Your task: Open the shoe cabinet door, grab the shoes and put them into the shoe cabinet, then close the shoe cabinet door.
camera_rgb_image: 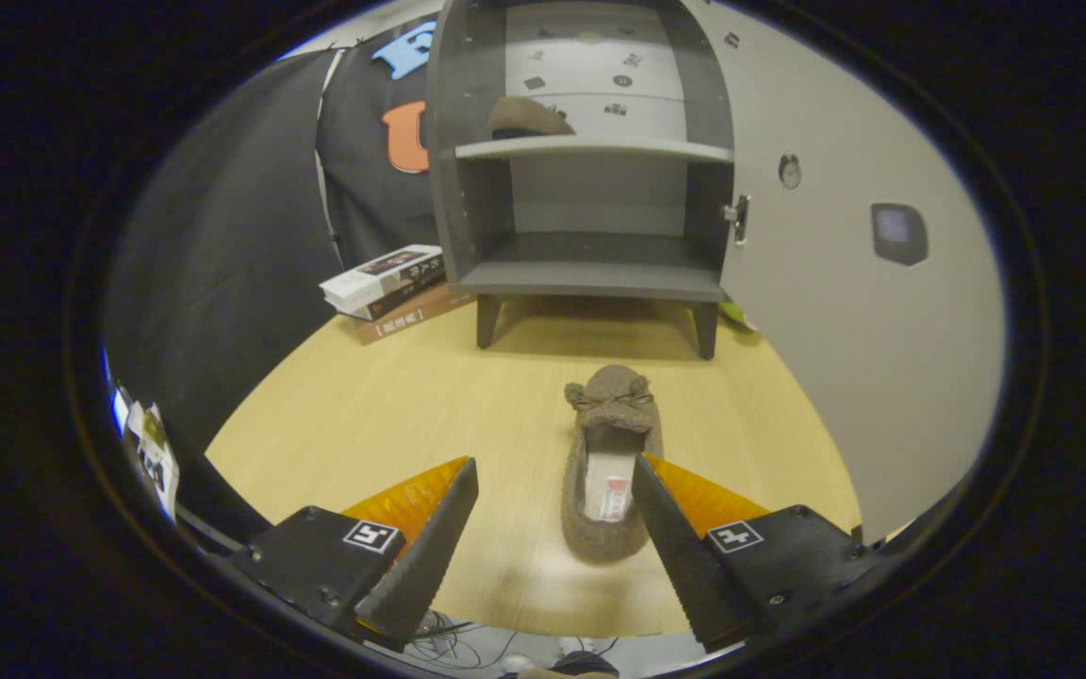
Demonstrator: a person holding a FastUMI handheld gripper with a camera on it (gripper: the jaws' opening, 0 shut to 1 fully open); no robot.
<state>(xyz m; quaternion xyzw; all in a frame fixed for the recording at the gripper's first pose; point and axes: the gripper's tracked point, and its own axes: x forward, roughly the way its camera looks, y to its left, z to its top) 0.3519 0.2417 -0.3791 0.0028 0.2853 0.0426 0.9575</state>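
Note:
The grey shoe cabinet point(590, 273) stands at the far end of the wooden table point(364, 415), its door point(845, 283) swung open to the right. One brown fuzzy shoe point(529, 118) lies on the upper shelf. A second brown fuzzy shoe point(611, 462) with a small bow rests on the table, toe pointing to the cabinet. My gripper point(554, 476) is open above the table. The shoe's heel end sits between the fingers, close to the right finger point(670, 538), which covers part of its edge. Neither finger visibly presses on the shoe.
A stack of books point(387, 283) lies left of the cabinet's legs. The open door runs along the right side of the table. Cables point(453, 646) hang below the table's near edge.

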